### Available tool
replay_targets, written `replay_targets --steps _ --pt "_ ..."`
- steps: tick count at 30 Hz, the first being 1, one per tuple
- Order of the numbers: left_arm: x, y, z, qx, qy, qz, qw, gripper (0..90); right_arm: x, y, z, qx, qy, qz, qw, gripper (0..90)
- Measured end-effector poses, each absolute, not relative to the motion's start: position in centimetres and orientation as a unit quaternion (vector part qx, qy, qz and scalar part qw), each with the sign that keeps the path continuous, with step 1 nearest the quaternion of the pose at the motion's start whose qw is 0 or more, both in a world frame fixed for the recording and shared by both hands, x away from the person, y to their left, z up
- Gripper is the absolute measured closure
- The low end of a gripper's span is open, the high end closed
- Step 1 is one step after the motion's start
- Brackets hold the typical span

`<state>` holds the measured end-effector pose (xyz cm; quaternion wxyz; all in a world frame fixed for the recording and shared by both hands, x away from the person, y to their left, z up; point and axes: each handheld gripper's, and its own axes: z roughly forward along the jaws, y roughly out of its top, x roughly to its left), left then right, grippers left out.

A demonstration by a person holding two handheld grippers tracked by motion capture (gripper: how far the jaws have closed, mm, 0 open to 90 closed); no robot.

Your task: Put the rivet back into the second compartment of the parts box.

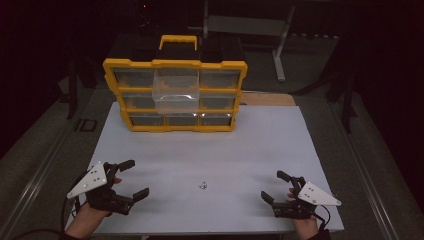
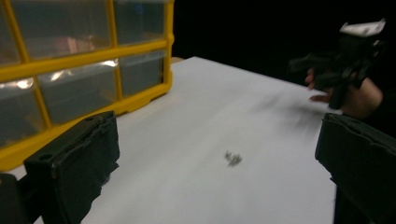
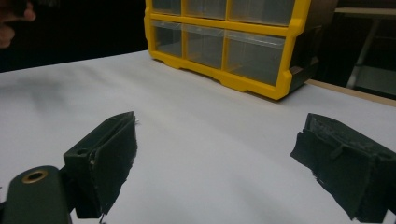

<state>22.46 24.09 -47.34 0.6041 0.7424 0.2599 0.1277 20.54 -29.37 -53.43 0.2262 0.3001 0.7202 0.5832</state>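
A yellow organiser [image 1: 175, 95] with clear drawers stands at the back of the white table [image 1: 250, 145]. Its middle drawer [image 1: 175, 94] is pulled out toward me. A small metal part [image 1: 203, 185] lies on the table near the front, between the two grippers; in the left gripper view the small part [image 2: 232, 158] sits ahead of the jaws. My left gripper [image 1: 134, 178] is open at the front left, empty. My right gripper [image 1: 276, 186] is open at the front right, also empty. The organiser's drawers [image 3: 224, 37] stand beyond the right gripper's jaws.
A wooden strip [image 1: 267, 99] shows at the table's back right edge. A metal stand [image 1: 280, 50] rises in the dark behind the table. The other hand and its gripper [image 2: 345, 56] appear far off in the left gripper view.
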Motion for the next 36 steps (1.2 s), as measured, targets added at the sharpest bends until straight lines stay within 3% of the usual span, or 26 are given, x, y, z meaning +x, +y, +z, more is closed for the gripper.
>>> replay_targets --steps 15,36 --pt "25.4 21.5 -43.0 0.764 0.214 0.103 0.600 0.0 20.5 -29.3 -53.4 0.295 0.721 0.587 0.221 11.1" --pt "29.2 14.2 -44.4 0.798 0.186 0.037 0.572 0.0 20.5 -29.1 -53.5 0.289 0.725 0.588 0.211 11.1"
